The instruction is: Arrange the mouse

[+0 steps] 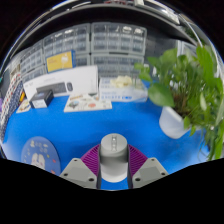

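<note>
A pale grey mouse (113, 157) stands end-on between my gripper's fingers, its narrow end pointing away from me. The purple pads (92, 157) press against both of its sides with no gap showing. My gripper (113, 150) is shut on the mouse and holds it over the blue tabletop (100, 125). The mouse's underside and rear are hidden behind the finger bodies.
A potted green plant (188, 85) in a white pot (175, 122) stands close ahead on the right. A white box (62, 82), a black device (42, 98) and a flat printed card (88, 101) lie further back. A round patterned disc (40, 153) lies left of the fingers. Drawer cabinets (110, 45) line the back.
</note>
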Demonstrator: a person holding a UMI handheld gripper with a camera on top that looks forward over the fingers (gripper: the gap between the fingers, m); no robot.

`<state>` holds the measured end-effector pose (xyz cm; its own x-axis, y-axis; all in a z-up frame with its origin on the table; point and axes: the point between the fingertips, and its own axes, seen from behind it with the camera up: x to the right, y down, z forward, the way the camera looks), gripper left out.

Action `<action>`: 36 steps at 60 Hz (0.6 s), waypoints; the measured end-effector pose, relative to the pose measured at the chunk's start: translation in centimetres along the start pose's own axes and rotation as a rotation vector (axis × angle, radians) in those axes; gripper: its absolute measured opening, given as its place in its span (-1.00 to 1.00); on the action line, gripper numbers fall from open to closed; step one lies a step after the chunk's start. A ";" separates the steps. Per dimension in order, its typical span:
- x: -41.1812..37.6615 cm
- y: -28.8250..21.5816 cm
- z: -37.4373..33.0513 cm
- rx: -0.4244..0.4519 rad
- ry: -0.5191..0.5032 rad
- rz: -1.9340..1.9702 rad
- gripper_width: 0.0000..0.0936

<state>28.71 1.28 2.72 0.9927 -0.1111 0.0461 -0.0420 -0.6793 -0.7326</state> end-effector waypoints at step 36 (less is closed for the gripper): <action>-23.1 -9.7 -13.3 0.223 -0.101 -0.031 -0.22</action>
<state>4.66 0.82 17.77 0.9999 -0.0117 0.0109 0.0035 -0.5031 -0.8642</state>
